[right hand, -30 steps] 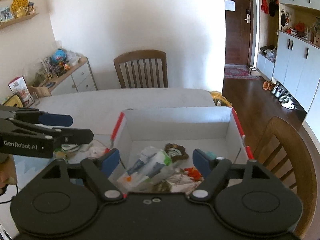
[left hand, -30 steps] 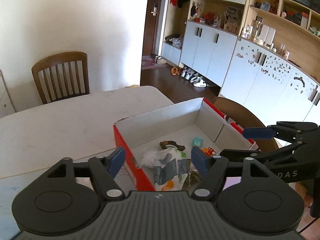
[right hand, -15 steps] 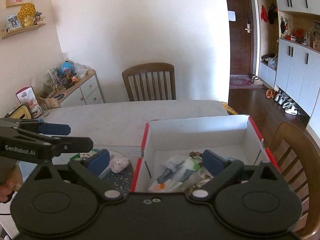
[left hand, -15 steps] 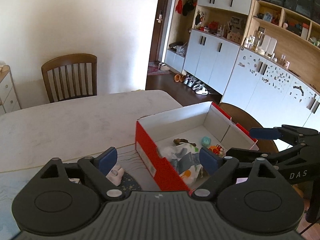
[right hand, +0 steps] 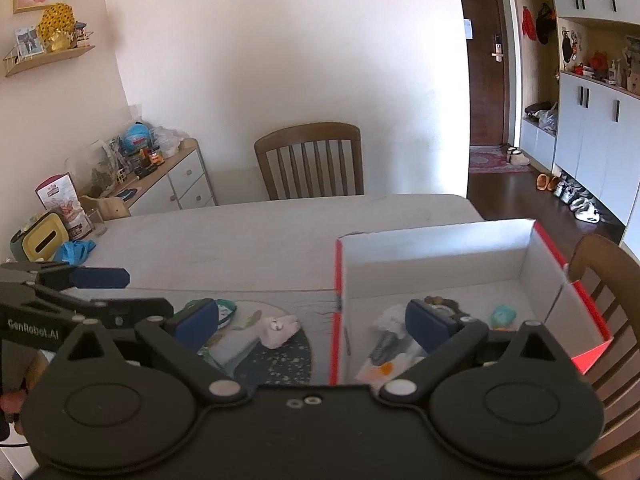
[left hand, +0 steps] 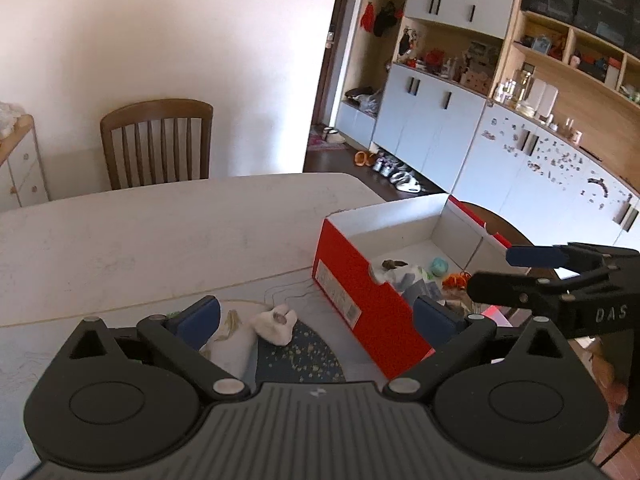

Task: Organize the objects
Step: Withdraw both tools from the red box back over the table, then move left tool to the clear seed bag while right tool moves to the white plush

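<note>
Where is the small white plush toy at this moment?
In both wrist views the small white plush toy lies on the table's dark speckled mat, left of the red cardboard box, outside it.

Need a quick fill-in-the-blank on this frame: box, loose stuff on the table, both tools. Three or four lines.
1. The box has a white inside and a ____ outside.
2. The white sock lies ____ the box, on the table.
3. The left tool and the right tool both have their jaws ____, nothing held.
4. The teal ball lies ____ the box.

Missing words: red; outside; open; inside
</note>
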### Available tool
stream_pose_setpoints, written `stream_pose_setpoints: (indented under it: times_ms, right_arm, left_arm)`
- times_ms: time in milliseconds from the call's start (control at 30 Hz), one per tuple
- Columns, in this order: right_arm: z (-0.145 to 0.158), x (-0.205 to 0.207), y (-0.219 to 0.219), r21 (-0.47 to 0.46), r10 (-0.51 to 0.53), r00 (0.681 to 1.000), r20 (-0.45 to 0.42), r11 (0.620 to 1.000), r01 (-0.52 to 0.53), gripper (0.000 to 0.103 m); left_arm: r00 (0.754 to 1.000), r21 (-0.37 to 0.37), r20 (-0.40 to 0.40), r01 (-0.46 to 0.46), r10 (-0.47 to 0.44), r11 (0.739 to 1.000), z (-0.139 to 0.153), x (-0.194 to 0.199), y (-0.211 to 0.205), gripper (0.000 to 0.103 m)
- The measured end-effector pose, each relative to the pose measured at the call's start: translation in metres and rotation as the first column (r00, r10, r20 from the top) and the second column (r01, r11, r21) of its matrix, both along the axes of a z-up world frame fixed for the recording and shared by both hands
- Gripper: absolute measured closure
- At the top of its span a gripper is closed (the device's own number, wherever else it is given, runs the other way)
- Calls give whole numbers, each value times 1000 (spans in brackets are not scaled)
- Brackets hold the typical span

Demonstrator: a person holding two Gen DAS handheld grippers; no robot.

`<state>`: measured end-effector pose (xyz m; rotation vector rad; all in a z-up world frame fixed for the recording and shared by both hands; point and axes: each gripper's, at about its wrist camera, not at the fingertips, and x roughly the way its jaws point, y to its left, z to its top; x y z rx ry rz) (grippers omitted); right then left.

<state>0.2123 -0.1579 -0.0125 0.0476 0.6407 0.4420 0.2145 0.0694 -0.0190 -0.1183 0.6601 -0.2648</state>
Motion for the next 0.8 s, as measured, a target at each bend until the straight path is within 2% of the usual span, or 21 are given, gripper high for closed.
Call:
stream_pose_setpoints:
  times_ms: [267,500,667,800]
  right_arm:
    - [-13,-2,29,-9,2,1000,-25,1000,-2,4]
    - [-23,1,47,-29,0,999,-45,1000,-1,4]
    - [-35,7,60,-49,5,997,-74,999,-9,4]
    - [-45,13,72,-72,10,996,-94,997,-17,5]
  left_arm:
    - [999,13,-4,-33,33,999,-20,-16,34,0]
    - [992,30,65,-114,112,993,-32,-32,60,0]
    - [993,13,24,-112,111,994,-51,-32,73,0]
    - [989,34,-2,-149,149,988,-70,-30,81,0]
